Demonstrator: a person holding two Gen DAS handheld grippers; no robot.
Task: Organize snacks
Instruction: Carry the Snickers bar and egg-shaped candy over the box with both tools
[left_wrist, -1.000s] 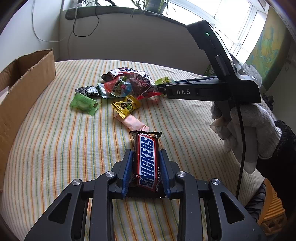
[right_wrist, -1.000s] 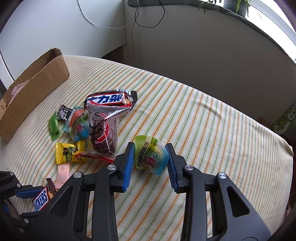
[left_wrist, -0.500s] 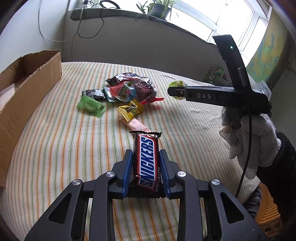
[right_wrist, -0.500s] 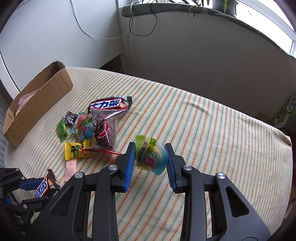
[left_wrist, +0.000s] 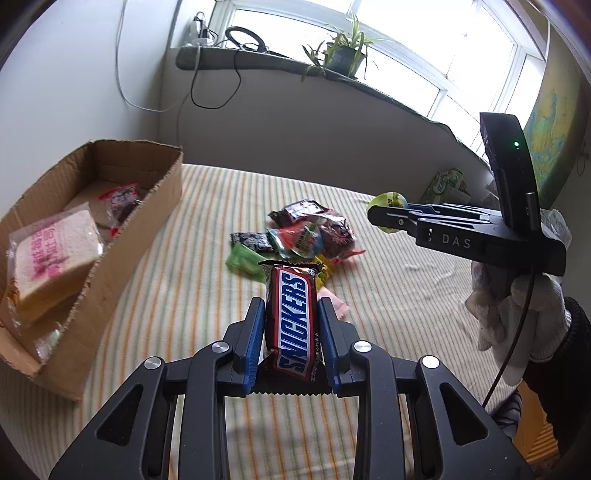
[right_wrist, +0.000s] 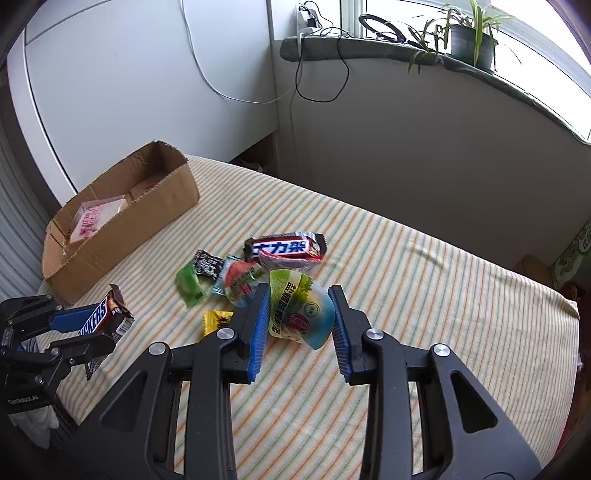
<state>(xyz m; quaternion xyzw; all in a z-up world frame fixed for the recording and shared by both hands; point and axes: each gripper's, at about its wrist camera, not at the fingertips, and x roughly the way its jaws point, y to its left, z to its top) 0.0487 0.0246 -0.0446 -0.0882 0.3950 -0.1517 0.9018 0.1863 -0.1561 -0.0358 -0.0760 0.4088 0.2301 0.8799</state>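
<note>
My left gripper (left_wrist: 291, 314) is shut on a Snickers bar (left_wrist: 293, 321), held above the striped cloth; the same Snickers bar (right_wrist: 98, 317) and left gripper (right_wrist: 88, 325) show at the lower left of the right wrist view. My right gripper (right_wrist: 299, 314) is shut on a green and blue jelly cup (right_wrist: 301, 310), also lifted off the cloth; that jelly cup (left_wrist: 388, 203) sits at the tips of the right gripper (left_wrist: 384, 216) in the left wrist view. An open cardboard box (left_wrist: 122, 251) (right_wrist: 122, 225) stands at the left with wrapped snacks inside.
A pile of loose snacks (left_wrist: 310, 236) (right_wrist: 258, 269) lies mid-table: a second chocolate bar (right_wrist: 284, 247), a green packet (right_wrist: 190, 286), a yellow candy (right_wrist: 218, 319), a pink wrapper (left_wrist: 334, 301). A gloved hand (left_wrist: 513, 314) holds the right gripper. A wall and windowsill (right_wrist: 369, 48) rise behind.
Both grippers have risen off the cloth with their snacks. The left view has swung toward the box, whose inside now shows. The snack pile looks farther away.
</note>
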